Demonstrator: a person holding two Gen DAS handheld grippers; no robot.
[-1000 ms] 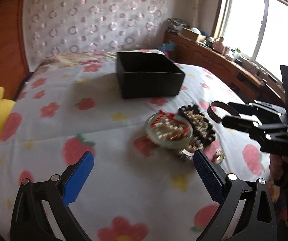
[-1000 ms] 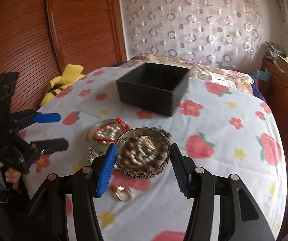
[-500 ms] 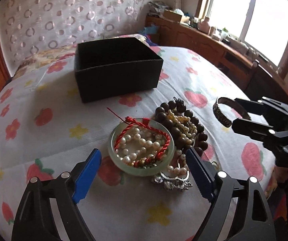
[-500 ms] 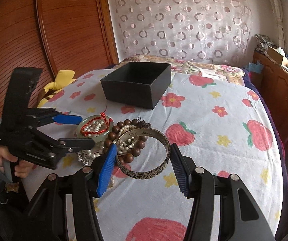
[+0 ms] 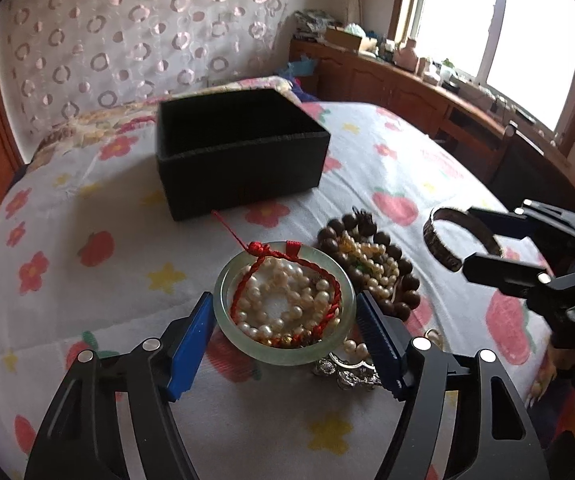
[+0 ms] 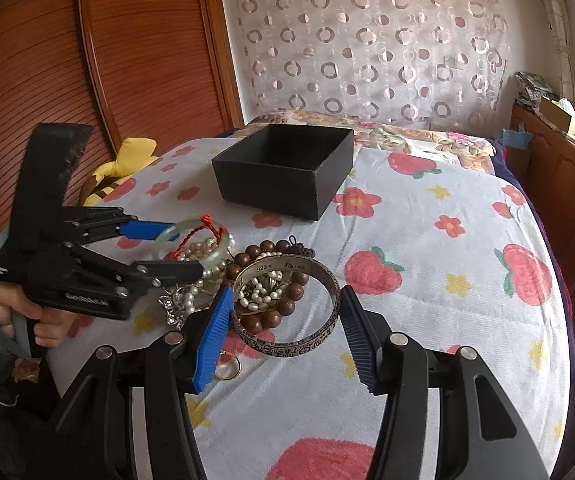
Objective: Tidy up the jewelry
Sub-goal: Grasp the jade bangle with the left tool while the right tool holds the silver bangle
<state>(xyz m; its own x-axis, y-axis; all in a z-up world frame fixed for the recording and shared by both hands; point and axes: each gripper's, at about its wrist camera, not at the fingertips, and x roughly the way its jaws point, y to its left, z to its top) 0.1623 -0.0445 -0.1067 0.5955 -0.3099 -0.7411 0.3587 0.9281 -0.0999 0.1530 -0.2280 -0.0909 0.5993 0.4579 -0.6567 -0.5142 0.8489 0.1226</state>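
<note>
**Two bangles between two pairs of fingers, box open behind**

At the far left we saw a yellow plush toy point(image 6: 127, 160) lying against the wooden headboard, beside the flowered bedspread point(image 6: 447, 280). Next came our left gripper point(image 5: 283, 332), its blue-padded fingers point(image 5: 191, 340) spread on either side of the pale green jade bangle point(image 5: 223, 312); from the left wrist view the pads sat just beside the rim, and we could not tell whether they pressed it. Inside that bangle lay a red cord bracelet point(image 5: 327, 276) and a coil of pearls point(image 5: 275, 300). Just right of it, on the bed, rested a ring of dark wooden beads point(image 5: 403, 276) around a tangle of smaller pearls, with a silver ornament point(image 5: 351, 376) at the near edge of the pile. A small gold ring point(image 6: 229, 368) lay on the bedspread close by.

Behind the pile, well apart from it, stood the open black box point(image 5: 243, 172).

Further right, our right gripper point(image 6: 285, 320) pinched the engraved silver bangle point(image 6: 307, 344) between its fingers point(image 6: 213, 332), holding it tilted above the wooden beads. Past it a wooden cabinet point(image 5: 407, 92) ran under the bright window point(image 5: 527, 40).
</note>
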